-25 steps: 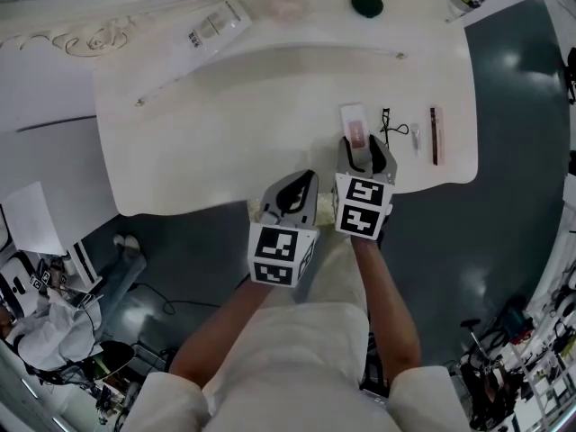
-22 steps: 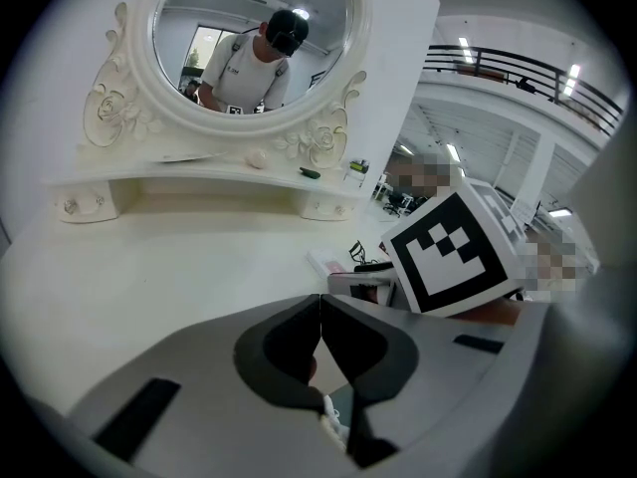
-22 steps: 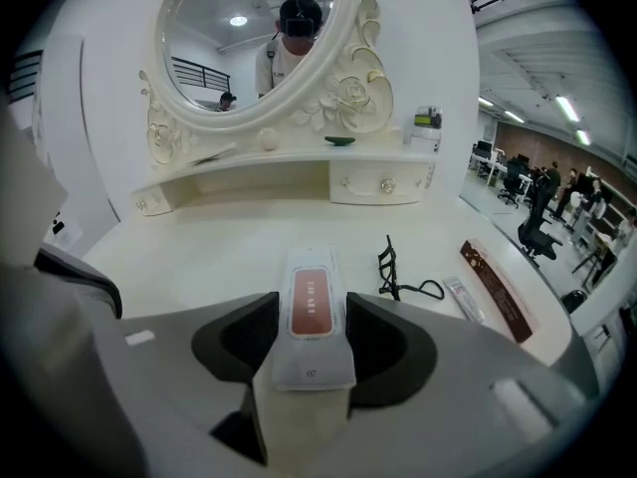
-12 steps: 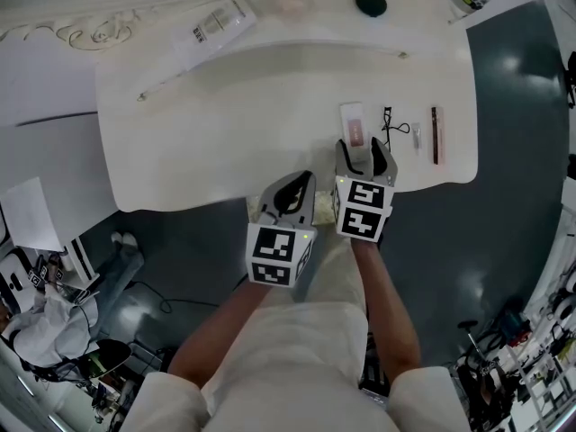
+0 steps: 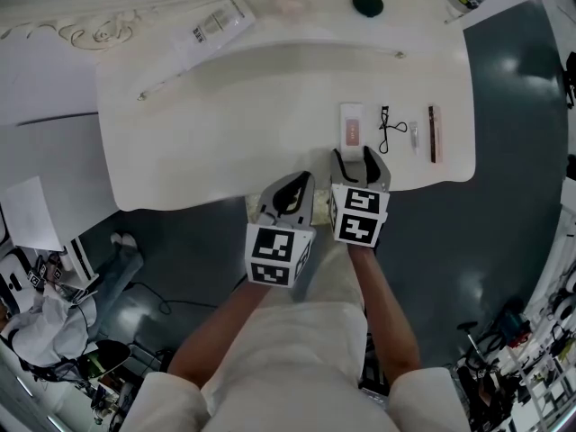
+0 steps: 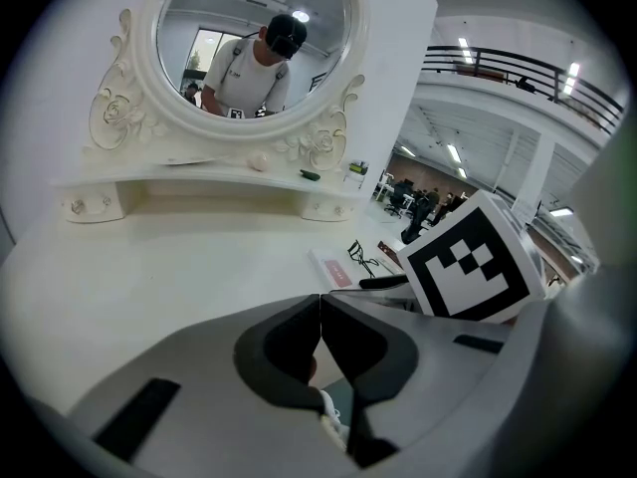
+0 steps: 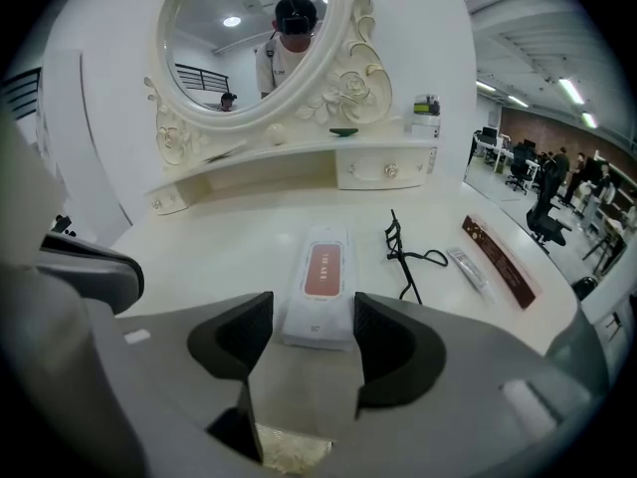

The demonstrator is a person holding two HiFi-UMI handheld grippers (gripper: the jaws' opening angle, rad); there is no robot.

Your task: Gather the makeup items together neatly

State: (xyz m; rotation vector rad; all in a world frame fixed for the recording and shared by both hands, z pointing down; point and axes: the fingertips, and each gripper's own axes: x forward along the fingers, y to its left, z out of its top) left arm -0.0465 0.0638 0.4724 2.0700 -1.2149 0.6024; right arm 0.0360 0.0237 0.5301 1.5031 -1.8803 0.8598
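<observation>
Since the frame a second back, your right hand-held gripper [image 5: 358, 157] has drawn back toward the near edge of the surface [image 5: 270, 106]. It has come off the flat white packet [image 7: 320, 282], which now lies free just ahead of the jaws. Those jaws stand wide apart and hold nothing; only the packet's near end reaches in between the tips, untouched. Read this as a release: the packet appears set down lengthwise, parallel to its neighbours, to start a tidy row.

Your left hand-held gripper [image 6: 319, 307] hangs at the near edge, just beside the right one. Its jaws are pressed together on nothing, so it is parked clear of the work.

To the right of the packet, in order and each apart from the next, lie the black eyelash curler [image 5: 389, 129], a small clear tube [image 5: 415, 136] and a long dark red stick [image 5: 434, 134]. All four run roughly the same way.

Mind the edges. The dark red stick lies near the right edge of the surface, so any sweep should probably go inward, not outward. The near edge sits directly under your right jaws.

Left of the packet the surface is bare, giving room to bring in further items, such as the white tube [image 5: 211, 27] at the far left, well apart from the row
</observation>
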